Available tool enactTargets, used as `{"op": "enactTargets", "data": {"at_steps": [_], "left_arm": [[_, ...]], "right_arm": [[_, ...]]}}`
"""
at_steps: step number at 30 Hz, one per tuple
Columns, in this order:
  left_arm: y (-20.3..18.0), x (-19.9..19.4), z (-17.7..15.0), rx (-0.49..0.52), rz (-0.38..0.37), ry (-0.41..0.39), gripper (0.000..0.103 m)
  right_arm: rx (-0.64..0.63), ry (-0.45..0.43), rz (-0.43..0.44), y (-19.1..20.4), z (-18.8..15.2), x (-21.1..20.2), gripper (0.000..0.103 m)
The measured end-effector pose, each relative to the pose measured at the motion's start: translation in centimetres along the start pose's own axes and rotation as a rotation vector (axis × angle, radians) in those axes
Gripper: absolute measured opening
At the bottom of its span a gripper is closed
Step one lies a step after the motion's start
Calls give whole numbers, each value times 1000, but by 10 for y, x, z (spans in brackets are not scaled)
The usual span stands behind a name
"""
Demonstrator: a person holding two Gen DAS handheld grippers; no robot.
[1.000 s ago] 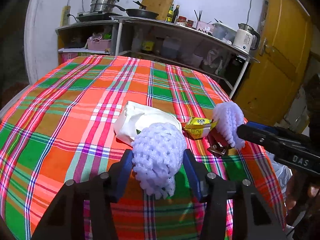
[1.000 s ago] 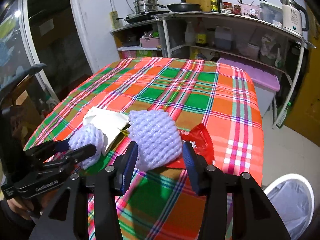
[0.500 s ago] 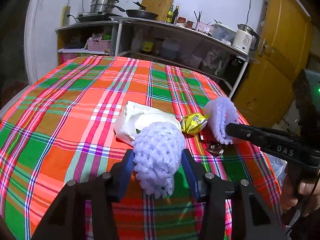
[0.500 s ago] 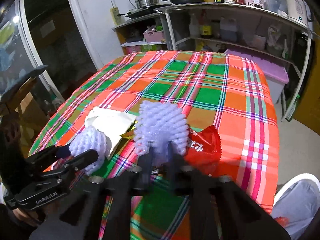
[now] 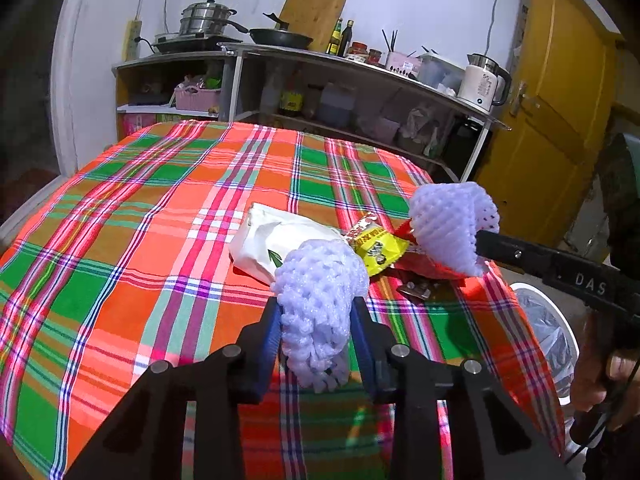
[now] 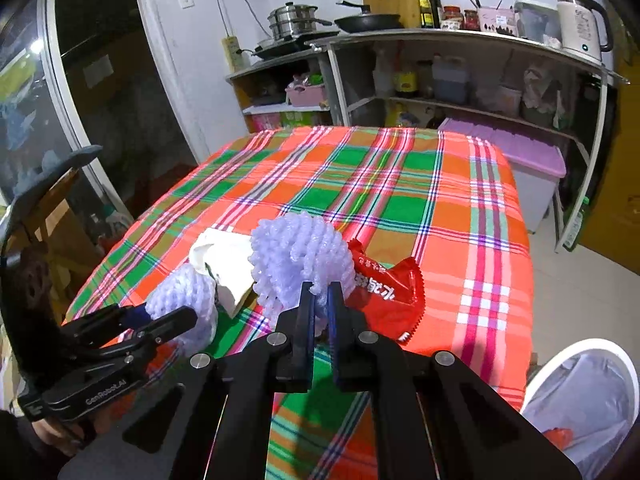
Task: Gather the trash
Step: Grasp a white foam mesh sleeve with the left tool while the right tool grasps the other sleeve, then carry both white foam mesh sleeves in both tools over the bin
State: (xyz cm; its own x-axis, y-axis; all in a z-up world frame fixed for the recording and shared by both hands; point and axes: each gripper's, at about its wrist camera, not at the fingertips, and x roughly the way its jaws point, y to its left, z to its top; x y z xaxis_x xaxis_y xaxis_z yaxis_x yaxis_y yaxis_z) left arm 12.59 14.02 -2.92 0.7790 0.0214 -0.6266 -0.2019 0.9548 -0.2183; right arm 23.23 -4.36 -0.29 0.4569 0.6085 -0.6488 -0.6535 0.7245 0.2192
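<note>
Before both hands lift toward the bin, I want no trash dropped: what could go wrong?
The right gripper pinches only the bottom edge of its foam net, so it may slip out. The left gripper has just been closing on the other foam net; that soft net may squirm free. The red wrapper touching the right net could drag along.

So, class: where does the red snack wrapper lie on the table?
In the right wrist view the red snack wrapper lies on the plaid tablecloth, just right of the foam net held in the right gripper.

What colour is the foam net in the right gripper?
Pale lilac foam net, clearest in the right wrist view.
</note>
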Motion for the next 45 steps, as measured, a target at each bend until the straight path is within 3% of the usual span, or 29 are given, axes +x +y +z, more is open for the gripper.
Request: {"op": "enactTargets", "data": {"at_steps": [10,21,45], "left_arm": [[-19,-25,2,26,-25,-34,33],[-74,-42,3,109,-104,-50,33],[-217,-16,-12,304,-322,21,33]], "right_arm": [[40,-57,-12,-6,-10,-42,6],[92,-125,-75,-25,-33,-101,6],[283,-194,-259,-109,-94,-188,6]]}}
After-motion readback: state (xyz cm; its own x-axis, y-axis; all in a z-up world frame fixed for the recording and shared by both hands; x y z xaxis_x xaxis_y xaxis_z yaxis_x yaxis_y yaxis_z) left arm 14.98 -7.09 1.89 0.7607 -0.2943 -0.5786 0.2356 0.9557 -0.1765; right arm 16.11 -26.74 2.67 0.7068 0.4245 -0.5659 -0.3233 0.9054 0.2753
